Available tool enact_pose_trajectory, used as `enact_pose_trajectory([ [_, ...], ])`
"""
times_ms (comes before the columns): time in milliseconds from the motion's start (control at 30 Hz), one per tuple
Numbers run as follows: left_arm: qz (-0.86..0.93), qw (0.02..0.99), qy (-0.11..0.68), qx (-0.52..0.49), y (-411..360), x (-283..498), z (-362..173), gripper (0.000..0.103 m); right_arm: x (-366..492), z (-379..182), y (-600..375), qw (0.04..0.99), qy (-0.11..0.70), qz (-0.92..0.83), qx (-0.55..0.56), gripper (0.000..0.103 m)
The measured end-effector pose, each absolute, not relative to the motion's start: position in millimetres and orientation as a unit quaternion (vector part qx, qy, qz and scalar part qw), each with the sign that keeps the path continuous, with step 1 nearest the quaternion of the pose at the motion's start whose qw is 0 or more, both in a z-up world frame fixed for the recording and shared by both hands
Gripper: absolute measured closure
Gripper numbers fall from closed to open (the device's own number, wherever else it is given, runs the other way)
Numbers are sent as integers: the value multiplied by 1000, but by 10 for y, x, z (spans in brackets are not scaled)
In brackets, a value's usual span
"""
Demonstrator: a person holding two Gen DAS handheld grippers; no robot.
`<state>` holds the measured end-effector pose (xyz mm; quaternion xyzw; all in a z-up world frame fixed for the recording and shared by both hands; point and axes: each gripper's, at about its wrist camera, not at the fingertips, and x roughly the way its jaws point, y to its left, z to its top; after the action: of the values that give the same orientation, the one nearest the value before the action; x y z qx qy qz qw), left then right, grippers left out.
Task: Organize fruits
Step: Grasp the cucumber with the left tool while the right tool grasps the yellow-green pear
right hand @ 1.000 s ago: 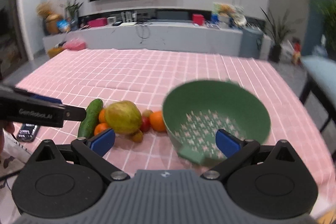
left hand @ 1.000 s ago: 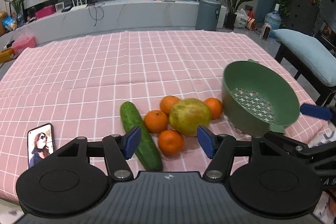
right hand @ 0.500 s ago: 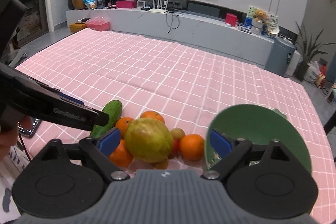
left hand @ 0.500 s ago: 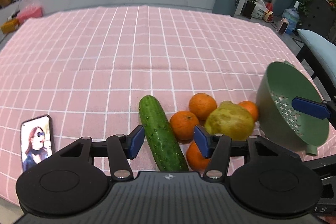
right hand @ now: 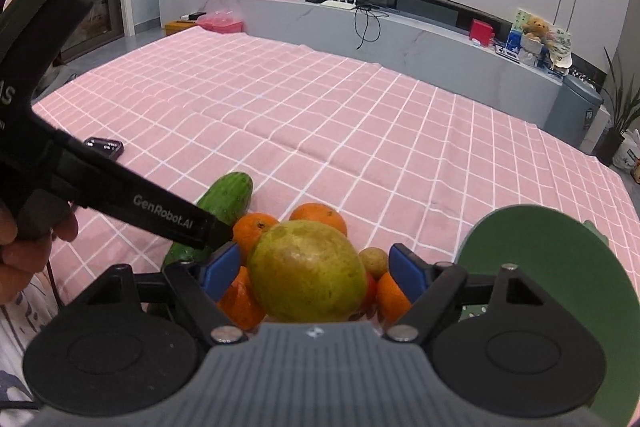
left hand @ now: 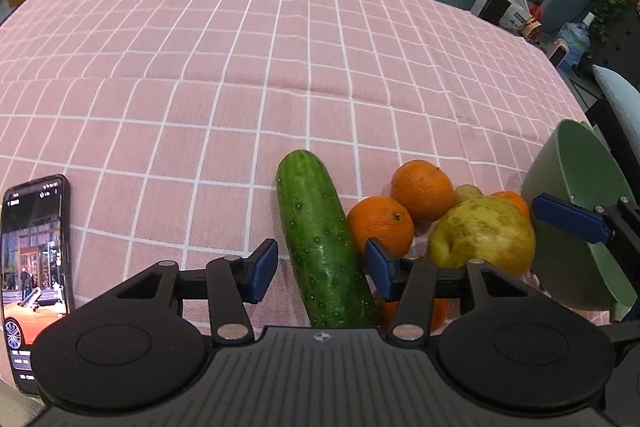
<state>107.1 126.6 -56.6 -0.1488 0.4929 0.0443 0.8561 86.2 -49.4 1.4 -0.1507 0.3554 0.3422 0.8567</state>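
A cucumber (left hand: pixel 322 239) lies on the pink checked cloth beside several oranges (left hand: pixel 380 225) and a big yellow-green fruit (left hand: pixel 484 235). My left gripper (left hand: pixel 320 273) is open with its pads on either side of the cucumber's near half, apart from it. My right gripper (right hand: pixel 310 271) is open around the yellow-green fruit (right hand: pixel 308 271), pads close to its sides without clear contact. One right fingertip (left hand: pixel 568 217) shows in the left wrist view. A green colander (right hand: pixel 548 291) stands tilted at the right, also in the left wrist view (left hand: pixel 580 195).
A phone (left hand: pixel 34 267) with a lit screen lies at the near left edge of the cloth (left hand: pixel 240 67). A small brownish fruit (right hand: pixel 374 261) and a red one sit behind the big fruit. A chair stands past the right edge.
Both grippers moved down and forward over the fruit pile. The left narrowed and now straddles the cucumber. The right swung left from the colander to around the yellow-green fruit.
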Motion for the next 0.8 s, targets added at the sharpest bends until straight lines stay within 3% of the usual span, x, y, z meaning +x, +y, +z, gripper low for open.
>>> enact_pose_trajectory([
  [100,43,858,490,-149,1270,1076,-577,45,888,-46,-495,852,365,344,-151,26],
  [200,39,858,490,-149,1280,1074,-583,46,900,-105,-479,846,374,348,-153,36],
  [267,35,855,496,-145,1257,1062,-591,52,907,-116,-482,845,375,352,-148,36],
  [533,28,854,500,-141,1165,1095,-638,53,881,-121,-489,848,369,353,-144,37],
  [800,38,878,454,-146,1170,934,-515,57,833,-71,-582,854,362,351,-124,38],
])
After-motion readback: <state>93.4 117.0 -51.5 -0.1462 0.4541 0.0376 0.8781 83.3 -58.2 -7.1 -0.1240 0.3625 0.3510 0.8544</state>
